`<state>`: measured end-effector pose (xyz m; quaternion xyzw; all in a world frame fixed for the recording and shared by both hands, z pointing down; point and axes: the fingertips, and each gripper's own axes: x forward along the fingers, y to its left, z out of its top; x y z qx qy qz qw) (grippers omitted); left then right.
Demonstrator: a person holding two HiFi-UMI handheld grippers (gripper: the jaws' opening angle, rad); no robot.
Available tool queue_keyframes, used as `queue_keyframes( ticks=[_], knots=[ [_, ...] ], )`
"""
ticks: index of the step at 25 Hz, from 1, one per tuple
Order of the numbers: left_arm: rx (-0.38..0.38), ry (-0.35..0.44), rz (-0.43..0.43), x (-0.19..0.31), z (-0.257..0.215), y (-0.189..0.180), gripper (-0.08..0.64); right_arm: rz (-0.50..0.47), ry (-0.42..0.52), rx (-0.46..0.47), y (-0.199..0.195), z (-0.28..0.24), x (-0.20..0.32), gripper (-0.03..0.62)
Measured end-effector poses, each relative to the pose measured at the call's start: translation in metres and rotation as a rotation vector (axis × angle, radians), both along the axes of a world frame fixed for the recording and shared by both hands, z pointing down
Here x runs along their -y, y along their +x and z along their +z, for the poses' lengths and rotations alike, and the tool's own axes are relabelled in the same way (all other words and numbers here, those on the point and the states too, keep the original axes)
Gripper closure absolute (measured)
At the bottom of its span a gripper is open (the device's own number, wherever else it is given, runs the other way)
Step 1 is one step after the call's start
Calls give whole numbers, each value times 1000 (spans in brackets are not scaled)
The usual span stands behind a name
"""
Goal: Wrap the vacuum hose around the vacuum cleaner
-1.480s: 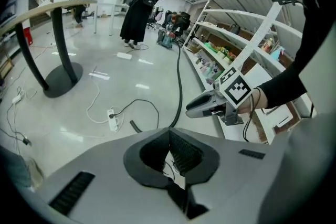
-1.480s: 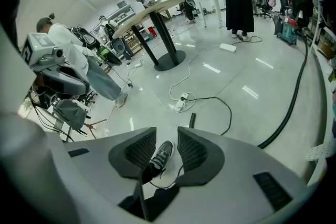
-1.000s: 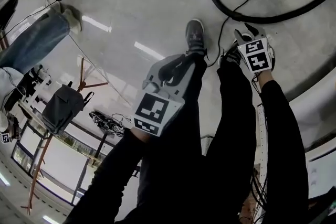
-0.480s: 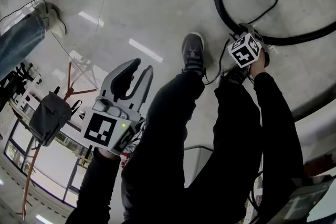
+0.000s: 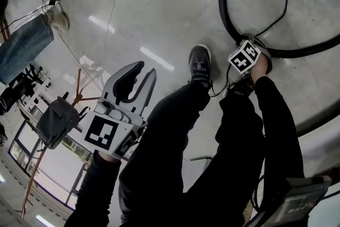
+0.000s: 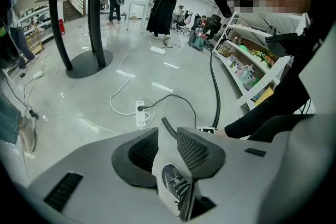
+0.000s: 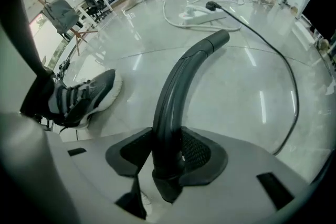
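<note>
Right gripper view has the vacuum hose (image 7: 181,81) sitting right between the right gripper's (image 7: 168,152) 2 pads. They look to be touching it on both sides, and the jaws have just been closing in on it, so I'd call that a grip. From the fingers the hose runs straight ahead low over the floor, then bends off to the right, with its open end pointing toward the power strip (image 7: 202,16) beyond the fingertips. In the head view its long axis is 1 big arc: open end out past the fingers, the rest passing back through them and sweeping off the picture's right side. The left gripper (image 6: 167,139) hangs free, fingers a little apart after just opening a touch, with only floor showing in the gap. To do this step well, I reckon: squeeze firm without crushing the hose, lift close to this end so the free tip doesn't flop, and bring the left gripper in further along the arc to feed slack. No view shows the vacuum cleaner itself, so I can't tell where to wrap.
</note>
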<state>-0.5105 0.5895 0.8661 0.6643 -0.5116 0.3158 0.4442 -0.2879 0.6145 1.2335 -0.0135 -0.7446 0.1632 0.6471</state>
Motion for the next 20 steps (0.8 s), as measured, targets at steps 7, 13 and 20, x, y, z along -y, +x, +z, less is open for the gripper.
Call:
queue_keyframes(
  ticks=[7, 13, 20],
  knots=[
    [-70, 15, 62, 10, -89, 67, 453, 102, -16, 173, 24, -168, 5, 422],
    [-165, 103, 124, 51, -222, 127, 453, 165, 38, 302, 69, -371, 41, 423],
    [-214, 96, 271, 37, -418, 233, 453, 226, -2, 397, 150, -606, 14, 423]
  ],
)
